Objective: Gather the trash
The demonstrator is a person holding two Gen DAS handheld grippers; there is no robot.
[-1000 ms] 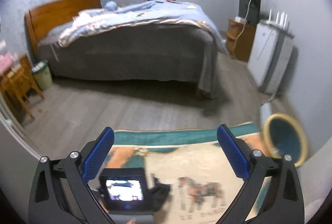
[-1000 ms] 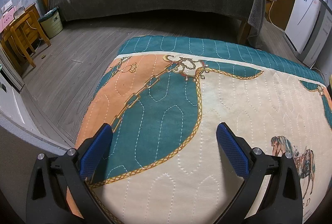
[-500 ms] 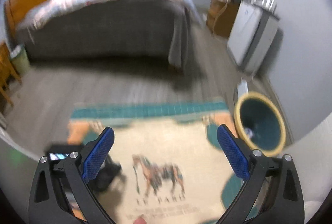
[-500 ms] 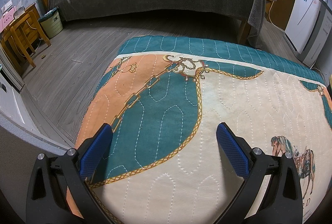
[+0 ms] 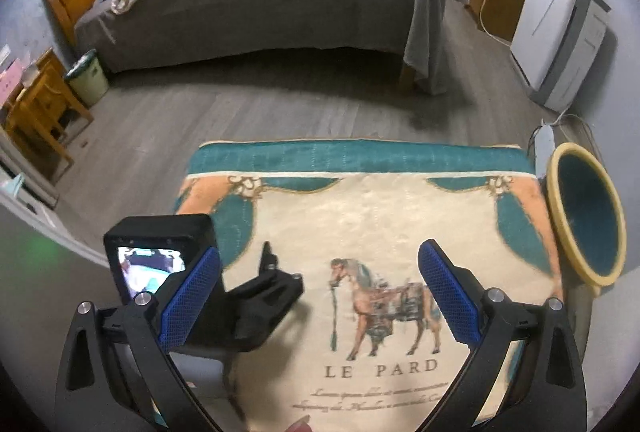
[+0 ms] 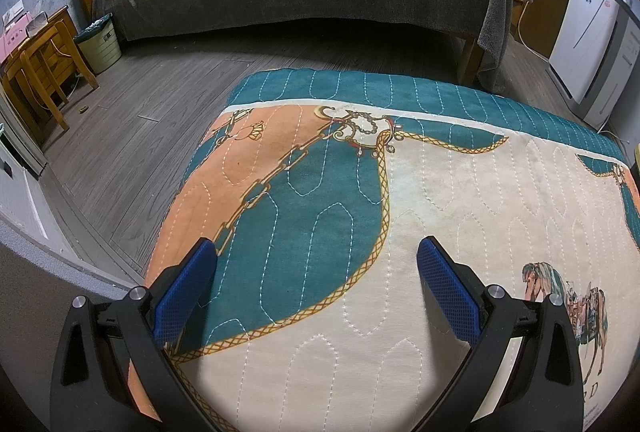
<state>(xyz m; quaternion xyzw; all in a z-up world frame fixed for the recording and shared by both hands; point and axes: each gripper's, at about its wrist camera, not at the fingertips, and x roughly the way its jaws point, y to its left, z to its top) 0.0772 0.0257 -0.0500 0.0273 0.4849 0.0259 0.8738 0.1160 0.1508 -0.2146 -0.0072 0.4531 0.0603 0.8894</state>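
Both grippers, left [image 5: 320, 300] and right [image 6: 318, 296], hang wide apart and empty over the quilted mat [image 5: 384, 216]. No trash shows on it; the yellow-rimmed bin [image 5: 586, 220] sits just beside. Risk: sweeping past unseen litter or knocking the bin.

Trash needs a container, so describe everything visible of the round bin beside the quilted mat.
The round bin has a cream-yellow rim and a dark teal inside. It appears only in the left wrist view, at the mat's right edge, its mouth toward the camera; the fisheye hides whether it is tipped. It looks empty. Neither gripper touches it. Its material is unclear.
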